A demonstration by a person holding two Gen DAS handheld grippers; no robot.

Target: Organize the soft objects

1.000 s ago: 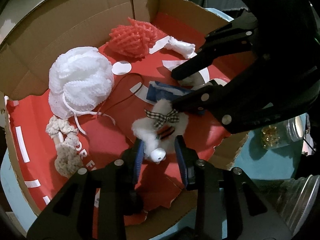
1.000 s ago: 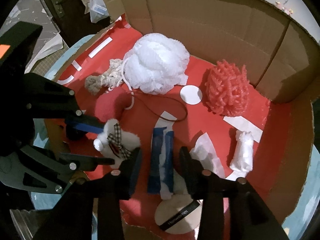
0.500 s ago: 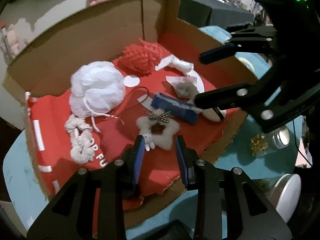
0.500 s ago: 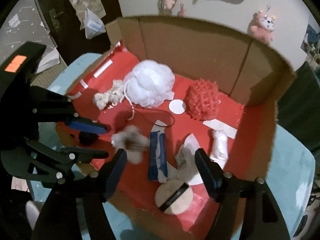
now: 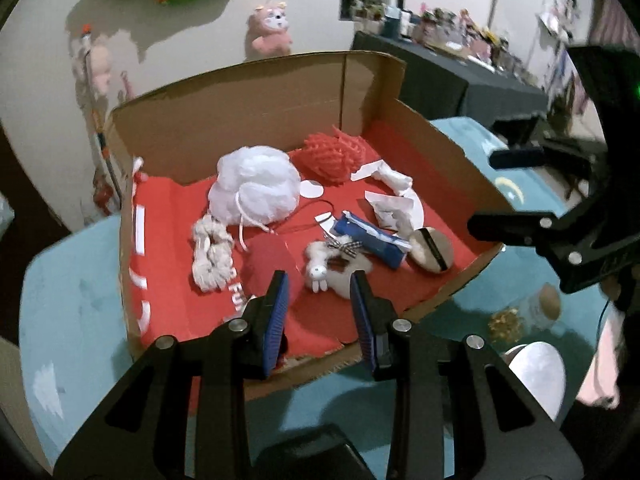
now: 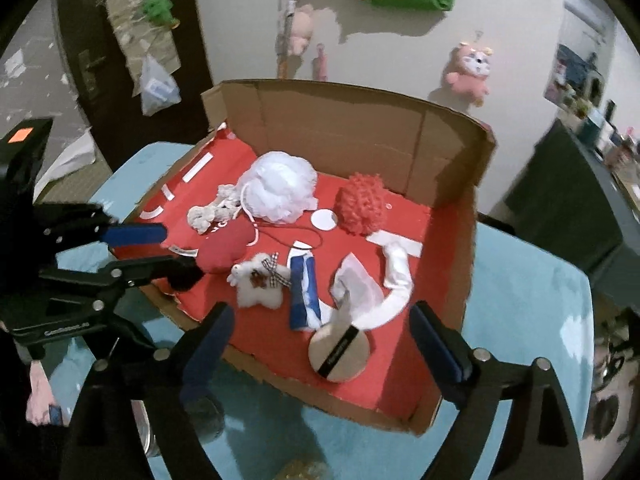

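A cardboard box point(image 5: 248, 96) with a red lining holds the soft things. A white bath pouf point(image 5: 256, 192), a red mesh pouf point(image 5: 336, 156) and a cream knitted tie point(image 5: 210, 252) lie at the back and left. A white plush bunny point(image 5: 336, 268) with a checked bow, a blue-and-white folded cloth point(image 5: 372, 240) and a round beige puff point(image 6: 340, 354) lie near the front wall. My left gripper point(image 5: 320, 312) hovers above the front edge, narrowly open, nothing between its pads. My right gripper point(image 6: 322, 340) hangs over the puff, its jaws opening wide and empty.
The box sits on a teal-covered table point(image 6: 520, 320). A glass jar point(image 5: 540, 308) and a white round lid point(image 5: 536, 372) stand right of the box. A white twisted cloth point(image 6: 396, 276) and a red cushion point(image 6: 222, 250) also lie inside. A person's hand point(image 6: 40, 400) shows low left.
Both grippers have risen and drawn back from the box floor. The bunny, earlier between the left pads, now lies free. The right jaws, earlier narrow over the blue cloth, have spread wide.
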